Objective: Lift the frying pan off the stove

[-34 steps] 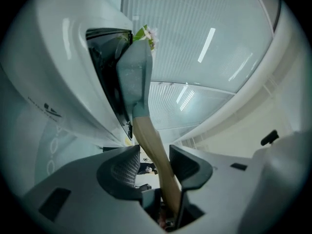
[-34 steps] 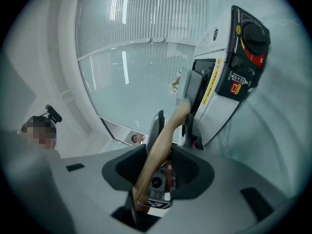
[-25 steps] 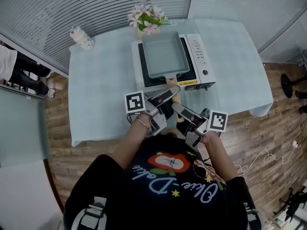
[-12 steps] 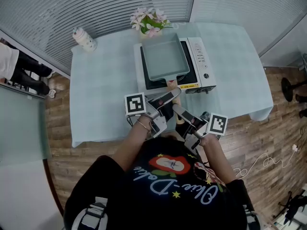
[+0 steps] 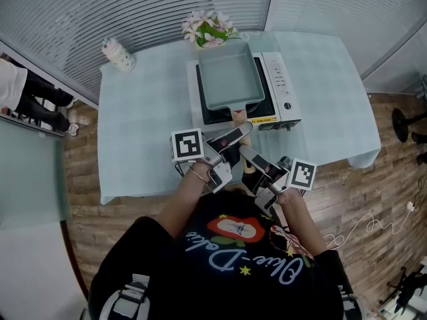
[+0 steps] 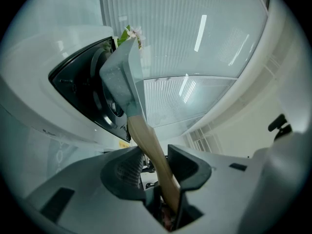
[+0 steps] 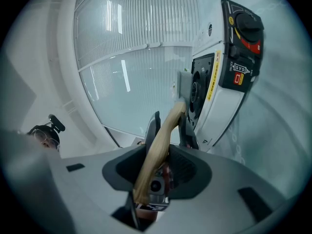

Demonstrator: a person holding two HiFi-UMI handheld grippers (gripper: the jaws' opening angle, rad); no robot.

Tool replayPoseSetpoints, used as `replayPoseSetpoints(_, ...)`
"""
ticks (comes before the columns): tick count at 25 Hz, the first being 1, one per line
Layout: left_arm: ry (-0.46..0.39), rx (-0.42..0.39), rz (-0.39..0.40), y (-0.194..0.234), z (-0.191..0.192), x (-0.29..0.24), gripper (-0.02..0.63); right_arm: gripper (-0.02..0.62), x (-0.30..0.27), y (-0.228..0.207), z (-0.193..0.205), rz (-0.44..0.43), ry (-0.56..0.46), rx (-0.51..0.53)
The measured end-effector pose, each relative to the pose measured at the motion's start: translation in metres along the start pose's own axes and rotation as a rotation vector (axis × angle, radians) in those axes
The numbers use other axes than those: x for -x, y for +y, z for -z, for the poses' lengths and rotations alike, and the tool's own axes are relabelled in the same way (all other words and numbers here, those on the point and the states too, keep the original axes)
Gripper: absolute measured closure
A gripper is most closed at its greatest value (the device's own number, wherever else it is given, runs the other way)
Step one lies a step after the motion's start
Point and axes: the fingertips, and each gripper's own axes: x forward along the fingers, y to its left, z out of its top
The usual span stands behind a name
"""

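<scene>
A square grey frying pan [image 5: 228, 79] sits over the burner of a white portable gas stove [image 5: 285, 89] on the table. Its wooden handle [image 5: 239, 118] points toward me. My left gripper [image 5: 235, 135] is shut on the handle, nearer the pan. My right gripper [image 5: 249, 156] is shut on the handle's end, just behind the left one. In the left gripper view the handle [image 6: 141, 130] runs from the pan [image 6: 122, 77] down between the jaws of the left gripper [image 6: 155, 153]. In the right gripper view the handle [image 7: 165, 130] lies between the pads of the right gripper [image 7: 158, 167], with the stove [image 7: 229, 72] ahead.
The table [image 5: 140, 132] wears a pale blue cloth. A vase of flowers [image 5: 210, 29] stands behind the stove and a white bottle [image 5: 118, 53] at the far left corner. A person [image 5: 27, 92] stands at the left. A fan base [image 5: 403, 119] and a cable [image 5: 363, 222] lie on the wooden floor.
Hardly anything differs: the head view has shifted slightly, and both grippers stay on the handle with the pan over the stove.
</scene>
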Motion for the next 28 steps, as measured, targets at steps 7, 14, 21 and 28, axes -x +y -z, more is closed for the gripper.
replayPoseSetpoints(7, 0.019, -0.042, -0.013, -0.012, -0.001, -0.001, 0.454, 0.454, -0.003, 0.011, -0.001, -0.021, -0.010, 0.010)
replayPoseSetpoints(14, 0.046, -0.095, -0.047, -0.020, -0.002, -0.002, 0.454, 0.453, -0.004, 0.020, -0.002, -0.032, -0.007, 0.029)
replayPoseSetpoints(21, 0.049, -0.132, -0.044, -0.031, -0.004, -0.002, 0.454, 0.449, -0.006, 0.033, -0.004, -0.044, -0.002, 0.060)
replayPoseSetpoints(28, 0.049, -0.165, -0.030, -0.045, -0.006, -0.003, 0.454, 0.448, -0.008, 0.044, -0.005, -0.066, 0.000, 0.090)
